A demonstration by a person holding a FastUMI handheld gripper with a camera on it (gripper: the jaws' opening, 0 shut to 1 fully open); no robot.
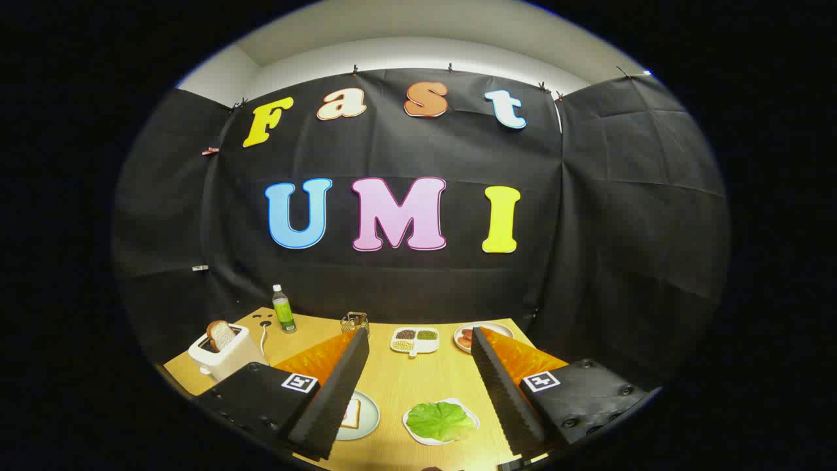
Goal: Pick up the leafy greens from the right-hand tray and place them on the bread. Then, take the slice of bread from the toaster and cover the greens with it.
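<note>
Since the greens (439,420) lie flat on their small white tray (413,434), low between the two fingers and nearer the right one, the step in hand looks like the first one: reaching down for the leaf. To do it well, the person would likely tip the gripper (418,363) down and bring it over the tray so the fingers straddle the leaf's ruffled middle, then close gently. A leaf this thin probably folds or slips if pinched at its edge, and a finger catching the tray's rim could drag the tray along the table (399,386).

Just left of the tray, partly hidden by the left finger, a plate (366,418) carries the bread (352,413), the place where the greens are to go. The move across should be short, and the leaf would want to be let go low over the slice so it lands spread out.

Farther left, beyond the left finger, stands the toaster (225,356) with a second slice (221,335) upright in its slot, untouched and waiting for the later step. A green bottle (283,309) stands behind it. At the table's far side sit a divided dish (414,341) of grains and a round dish (480,335) with something reddish on it, too small to identify.

The gripper hangs above the table with its fingers spread wide, holding nothing and touching nothing.
</note>
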